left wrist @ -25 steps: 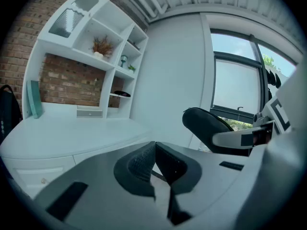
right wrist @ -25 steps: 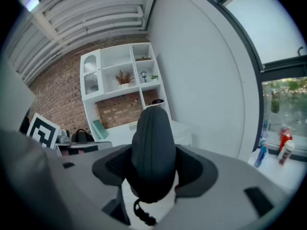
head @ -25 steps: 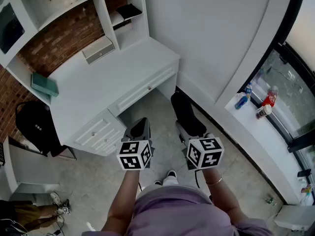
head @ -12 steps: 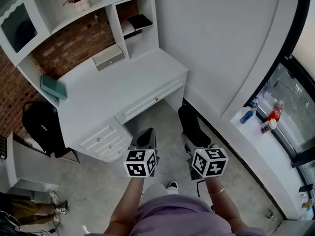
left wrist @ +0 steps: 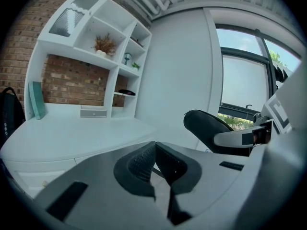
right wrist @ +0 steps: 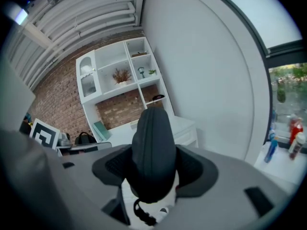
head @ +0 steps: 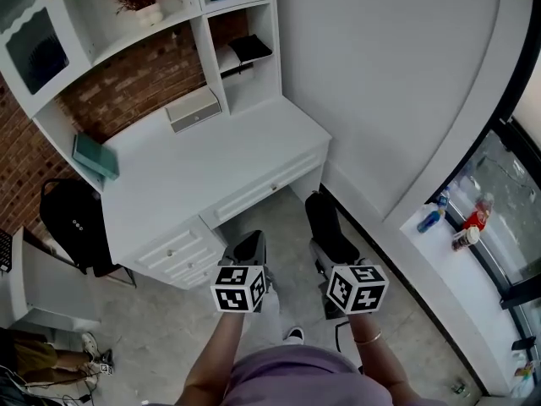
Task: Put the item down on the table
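Observation:
My right gripper (head: 328,252) is shut on a black oblong item (head: 326,216), which sticks out forward past the jaws above the floor. In the right gripper view the item (right wrist: 153,152) fills the gap between the pads (right wrist: 116,167), and a black cord hangs below it. My left gripper (head: 250,245) is beside it on the left, shut with nothing in it; its pads (left wrist: 139,163) meet at the tips. The white desk (head: 194,172) stands ahead and to the left of both grippers. The left gripper view also catches the item (left wrist: 206,126) at the right.
On the desk lie a teal book (head: 95,156) and a grey box (head: 194,108) under white shelves (head: 127,32) with a plant. A black backpack (head: 72,222) sits left of the desk. Bottles (head: 461,218) stand on the windowsill at the right. A curved white wall (head: 389,83) runs behind.
The head view has shifted, so the desk and shelves sit lower and further right in the picture and the grippers lower. The right gripper keeps its hold on the black item.

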Action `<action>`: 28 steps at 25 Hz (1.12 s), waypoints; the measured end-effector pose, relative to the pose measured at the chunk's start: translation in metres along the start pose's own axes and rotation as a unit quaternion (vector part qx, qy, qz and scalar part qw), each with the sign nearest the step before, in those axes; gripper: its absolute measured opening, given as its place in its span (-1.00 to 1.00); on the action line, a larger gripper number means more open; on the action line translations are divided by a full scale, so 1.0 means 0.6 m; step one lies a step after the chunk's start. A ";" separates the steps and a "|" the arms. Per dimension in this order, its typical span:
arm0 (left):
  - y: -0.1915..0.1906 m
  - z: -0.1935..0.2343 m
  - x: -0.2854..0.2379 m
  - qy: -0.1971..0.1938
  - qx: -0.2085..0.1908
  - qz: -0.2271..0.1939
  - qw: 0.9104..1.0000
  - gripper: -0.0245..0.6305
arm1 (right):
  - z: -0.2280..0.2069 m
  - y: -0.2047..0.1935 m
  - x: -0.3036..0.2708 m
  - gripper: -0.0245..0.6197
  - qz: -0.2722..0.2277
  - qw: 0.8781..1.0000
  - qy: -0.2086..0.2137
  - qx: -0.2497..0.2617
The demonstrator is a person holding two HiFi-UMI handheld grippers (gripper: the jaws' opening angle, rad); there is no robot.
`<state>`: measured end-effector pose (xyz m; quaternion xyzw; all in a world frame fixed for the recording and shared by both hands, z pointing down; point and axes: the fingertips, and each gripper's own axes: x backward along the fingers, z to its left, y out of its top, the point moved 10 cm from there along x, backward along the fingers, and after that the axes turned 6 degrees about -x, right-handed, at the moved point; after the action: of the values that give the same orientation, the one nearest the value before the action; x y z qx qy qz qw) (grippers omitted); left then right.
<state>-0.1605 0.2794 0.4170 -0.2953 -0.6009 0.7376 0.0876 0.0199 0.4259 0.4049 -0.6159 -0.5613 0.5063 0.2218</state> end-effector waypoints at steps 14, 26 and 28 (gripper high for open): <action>0.086 0.174 -0.231 -0.024 0.005 -0.002 1.000 -0.93 | -0.009 0.104 -0.247 -0.06 0.003 1.000 -0.016 -0.019; 0.147 0.317 -0.371 -0.049 0.011 0.002 0.999 -0.93 | 0.022 0.195 -0.439 -0.06 -0.003 0.999 -0.031 -0.018; 0.153 0.329 -0.385 -0.051 0.011 0.003 0.999 -0.93 | 0.025 0.203 -0.456 -0.06 -0.005 0.999 -0.031 -0.017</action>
<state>-0.0596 -0.0215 0.4275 -0.2578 -0.5952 0.7589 0.0576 0.1028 0.1379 0.3991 -0.6009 -0.5795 0.5145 0.1958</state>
